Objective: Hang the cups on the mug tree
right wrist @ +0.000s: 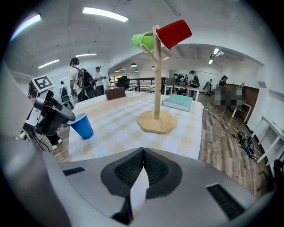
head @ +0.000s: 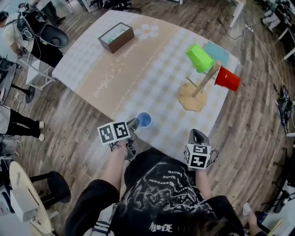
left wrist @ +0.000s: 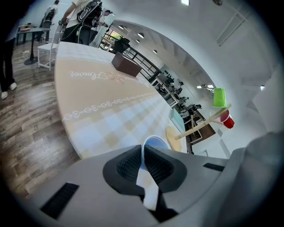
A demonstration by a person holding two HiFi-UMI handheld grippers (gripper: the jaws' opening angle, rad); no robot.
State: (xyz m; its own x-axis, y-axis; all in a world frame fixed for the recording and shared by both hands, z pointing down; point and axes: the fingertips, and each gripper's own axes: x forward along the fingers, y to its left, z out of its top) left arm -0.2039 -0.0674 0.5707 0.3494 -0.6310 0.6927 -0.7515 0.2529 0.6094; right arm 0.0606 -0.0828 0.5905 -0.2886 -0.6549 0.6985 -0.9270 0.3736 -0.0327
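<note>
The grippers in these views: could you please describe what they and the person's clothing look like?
The left gripper and right gripper match: each has a smooth grey moulded body, black ribbed pads inside, and a white cube bearing black square markers. The person wears a black short-sleeved T-shirt with white print.

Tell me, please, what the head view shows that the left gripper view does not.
Only the head view: the right gripper and the person's black shirt. Only the left gripper view: the fingers pinching the rim of the blue cup, and ceiling lights. Both: the mug tree bearing the green cup and red cup, and the brown box.
</note>
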